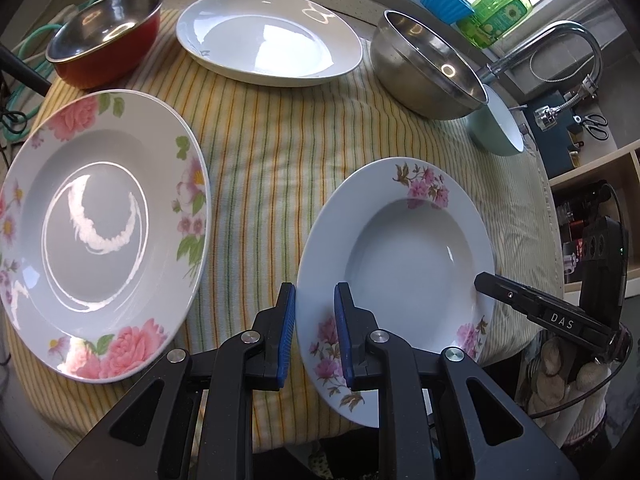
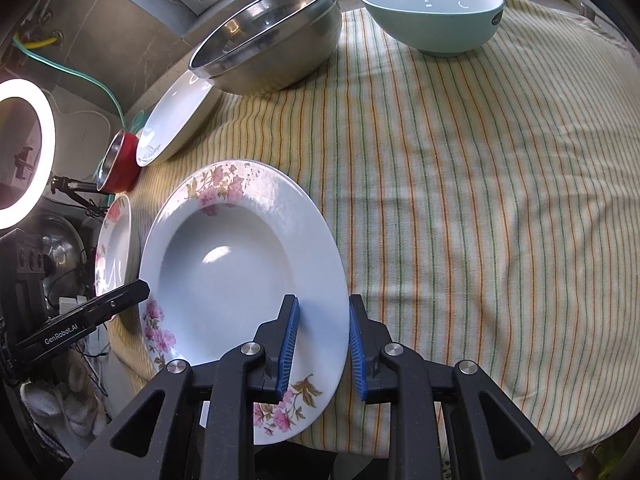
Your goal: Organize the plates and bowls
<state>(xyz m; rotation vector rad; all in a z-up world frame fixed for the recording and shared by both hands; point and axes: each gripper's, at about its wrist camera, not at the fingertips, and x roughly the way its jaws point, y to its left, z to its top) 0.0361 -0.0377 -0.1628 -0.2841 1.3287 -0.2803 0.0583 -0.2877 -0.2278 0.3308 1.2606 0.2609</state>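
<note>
Claws: left (image 1: 315, 334), right (image 2: 323, 344) both apart, straddling deep floral plate (image 1: 400, 256) rim; near edge hidden.

We see open striped cloth (image 2: 460, 208) to the right of the deep floral plate (image 2: 240, 276), reaching far toward the pale green bowl (image 2: 432, 12). On the left, the flat floral plate (image 1: 100, 232) leaves only a narrow strip of cloth. The steel bowl (image 1: 428, 64), white plate (image 1: 268, 36) and red bowl (image 1: 106, 36) line the far edge.
</note>
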